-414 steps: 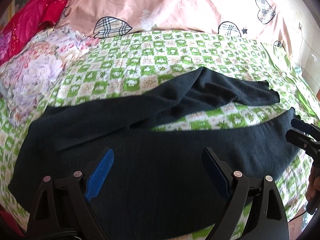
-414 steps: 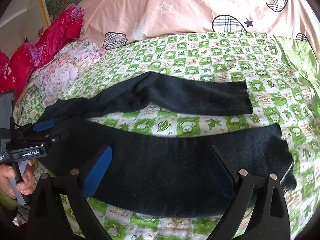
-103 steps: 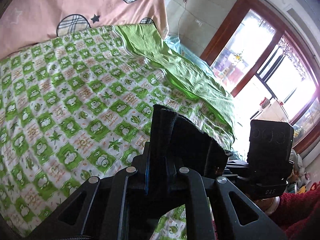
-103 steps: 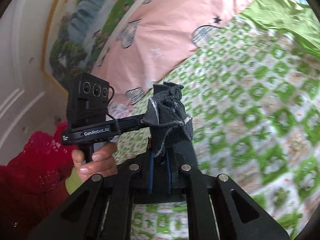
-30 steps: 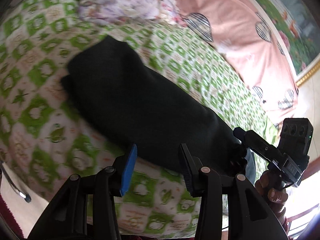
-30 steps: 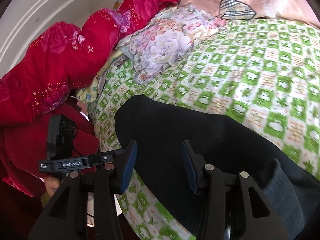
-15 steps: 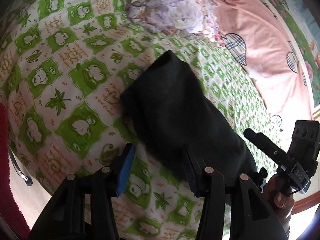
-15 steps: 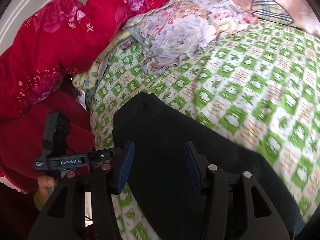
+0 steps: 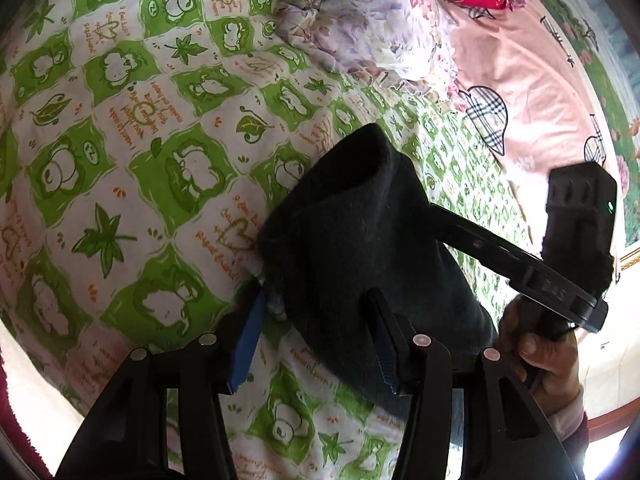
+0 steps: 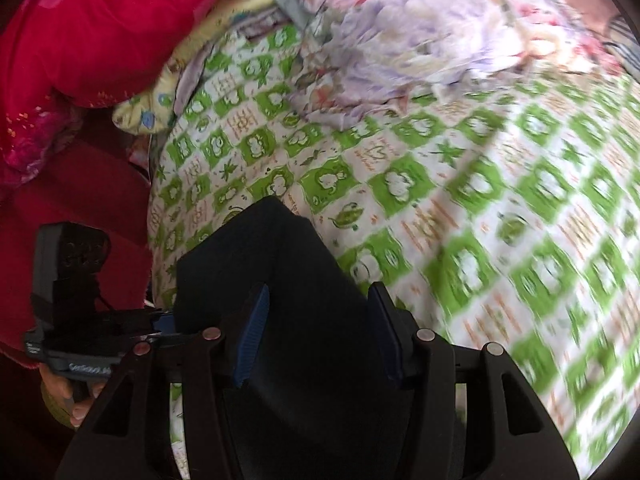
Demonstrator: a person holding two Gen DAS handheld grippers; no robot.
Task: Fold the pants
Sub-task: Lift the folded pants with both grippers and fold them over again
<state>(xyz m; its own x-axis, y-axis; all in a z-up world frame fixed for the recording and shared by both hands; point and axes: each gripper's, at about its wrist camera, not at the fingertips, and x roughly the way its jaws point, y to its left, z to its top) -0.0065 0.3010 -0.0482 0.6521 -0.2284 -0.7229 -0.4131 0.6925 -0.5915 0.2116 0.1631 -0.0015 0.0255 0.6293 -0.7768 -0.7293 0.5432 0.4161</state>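
The black pants (image 9: pixel 360 232) lie folded into a narrow bundle on the green checked bedsheet (image 9: pixel 120 128). My left gripper (image 9: pixel 316 332) is open, its blue pads either side of the bundle's near edge, with cloth between them. My right gripper (image 10: pixel 318 328) is open too, astride the near end of the pants (image 10: pixel 288 280). The right gripper's body also shows in the left wrist view (image 9: pixel 560 272), reaching across the bundle from the right. The left gripper also shows in the right wrist view (image 10: pixel 160 326), at the bundle's left edge.
A floral pillow (image 9: pixel 380 32) and a red quilt (image 10: pixel 92 28) lie beyond the pants. A pink sheet with plaid hearts (image 9: pixel 520 80) covers the back. The bed's edge runs just left of the pants (image 10: pixel 156 240). The right wrist view is blurred.
Both grippers have moved closer along the bundle towards its end by the pillows. The pants now fill more of each view and sit between both pairs of open fingers.
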